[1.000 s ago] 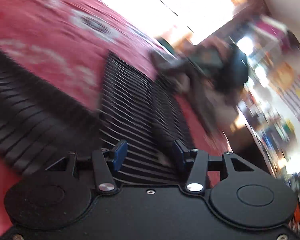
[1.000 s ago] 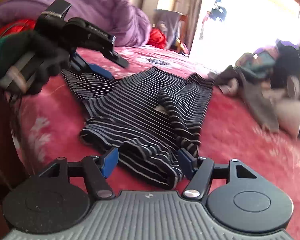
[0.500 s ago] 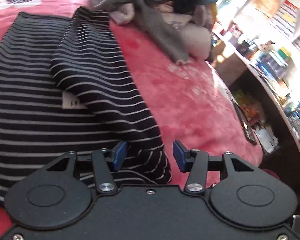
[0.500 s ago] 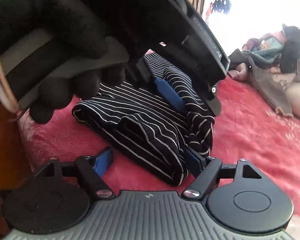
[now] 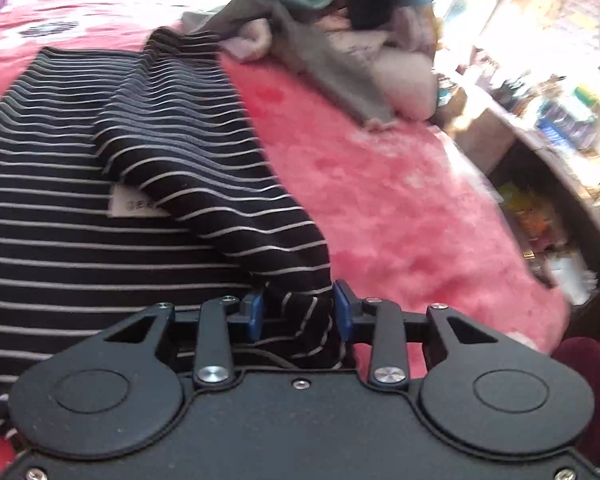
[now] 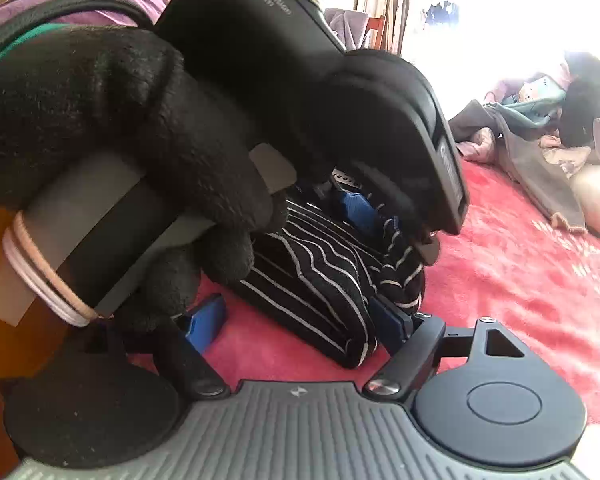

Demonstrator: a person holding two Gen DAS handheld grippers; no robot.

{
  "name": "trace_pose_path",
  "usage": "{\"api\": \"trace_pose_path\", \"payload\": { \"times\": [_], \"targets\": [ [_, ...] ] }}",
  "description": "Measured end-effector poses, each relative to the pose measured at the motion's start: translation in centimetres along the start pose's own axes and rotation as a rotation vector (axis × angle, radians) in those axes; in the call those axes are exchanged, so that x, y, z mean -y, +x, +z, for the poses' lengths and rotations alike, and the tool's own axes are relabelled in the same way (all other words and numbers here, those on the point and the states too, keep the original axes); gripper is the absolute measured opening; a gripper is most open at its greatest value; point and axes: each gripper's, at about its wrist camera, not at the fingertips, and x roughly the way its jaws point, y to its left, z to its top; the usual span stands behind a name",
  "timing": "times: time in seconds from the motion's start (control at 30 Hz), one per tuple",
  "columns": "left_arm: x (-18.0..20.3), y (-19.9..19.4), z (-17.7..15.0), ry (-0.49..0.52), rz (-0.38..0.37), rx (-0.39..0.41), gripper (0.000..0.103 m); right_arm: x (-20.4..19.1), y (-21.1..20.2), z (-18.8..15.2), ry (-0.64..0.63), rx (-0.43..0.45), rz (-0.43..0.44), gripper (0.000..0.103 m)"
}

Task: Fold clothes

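A black garment with thin white stripes (image 5: 100,208) lies spread on a pink blanket (image 5: 400,208); one part is folded over it, and a white label (image 5: 134,204) shows. My left gripper (image 5: 298,314) has its blue pads closing on the garment's near corner, cloth bunched between them. In the right wrist view the same garment (image 6: 320,272) lies just ahead. My right gripper (image 6: 300,324) is open around its near edge. The left gripper (image 6: 374,216) and its black-gloved hand (image 6: 120,140) fill the upper left of that view.
A heap of other clothes (image 5: 340,40) lies at the far end of the bed, also in the right wrist view (image 6: 540,132). A cluttered shelf (image 5: 560,120) stands past the bed's right edge. Purple bedding (image 6: 100,4) lies behind.
My left gripper has swung from the garment's far side to its near corner and closed on the cloth. It has come close in front of my right gripper, which stays open.
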Motion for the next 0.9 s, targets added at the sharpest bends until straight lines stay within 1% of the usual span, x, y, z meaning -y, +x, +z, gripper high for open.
{"api": "trace_pose_path", "payload": {
  "times": [0.03,0.1,0.13,0.2,0.23,0.27,0.3,0.33,0.37,0.4,0.47,0.53,0.63,0.7,0.73,0.77,0.8,0.83,0.9],
  "targets": [
    [-0.5,-0.3,0.3,-0.025,-0.014,-0.009,0.034,0.0,0.0,0.0,0.004,0.0,0.002,0.079],
    [-1.9,-0.7,0.9,-0.104,-0.081,-0.026,0.053,0.0,-0.1,0.0,0.001,0.002,0.006,0.079],
    [-2.8,-0.8,1.2,-0.164,-0.109,-0.023,0.055,0.0,-0.2,-0.1,0.001,0.003,0.007,0.079],
    [-4.1,0.0,1.5,-0.237,-0.153,-0.046,0.056,0.0,-0.2,-0.1,0.001,0.002,0.009,0.079],
    [-4.3,0.5,1.6,-0.227,-0.153,-0.058,0.056,0.1,-0.2,-0.1,0.001,0.002,0.009,0.079],
    [-4.1,0.9,1.7,-0.189,-0.132,-0.066,0.046,0.1,-0.2,-0.1,0.0,0.002,0.01,0.079],
    [-3.7,1.2,1.9,-0.14,-0.089,-0.073,0.029,0.0,-0.2,-0.1,-0.001,0.001,0.01,0.079],
    [-3.6,1.1,2.1,-0.111,-0.074,-0.066,0.027,0.0,-0.2,-0.1,-0.002,0.0,0.012,0.079],
    [-3.5,1.0,2.3,-0.085,-0.062,-0.058,0.021,0.0,-0.3,-0.2,-0.005,0.0,0.013,0.079],
    [-3.5,0.9,2.5,-0.079,-0.065,-0.055,0.018,0.0,-0.4,-0.2,-0.008,0.0,0.014,0.079],
    [-3.8,0.5,2.8,-0.059,-0.087,-0.04,0.016,0.0,-0.4,-0.3,-0.007,0.0,0.015,0.079],
    [-4.3,-0.1,3.0,-0.08,-0.11,-0.021,0.014,-0.1,-0.4,-0.3,-0.008,-0.001,0.016,0.079],
    [-5.0,-0.2,3.0,-0.108,-0.104,-0.028,0.014,-0.2,-0.4,-0.4,-0.01,-0.003,0.016,0.079],
    [-5.8,0.2,2.6,-0.139,-0.082,-0.055,0.014,-0.3,-0.4,-0.4,-0.014,-0.003,0.016,0.079],
    [-5.9,-0.5,2.3,-0.154,-0.08,-0.071,0.015,-0.1,-0.7,-0.4,-0.014,-0.002,0.016,0.079],
    [-6.1,-0.9,2.1,-0.177,-0.095,-0.081,0.016,-0.2,-0.7,-0.1,-0.016,-0.001,0.017,0.079],
    [-6.3,-1.3,2.2,-0.188,-0.109,-0.089,0.023,-0.3,-1.1,0.0,-0.02,0.007,0.013,0.078],
    [-6.5,-1.7,2.4,-0.197,-0.121,-0.097,0.028,-0.3,-1.4,0.2,-0.023,0.016,0.008,0.076],
    [-6.7,-3.0,2.6,-0.19,-0.113,-0.077,0.045,-0.1,-2.7,0.7,-0.013,0.068,-0.021,0.074]
  ]
}}
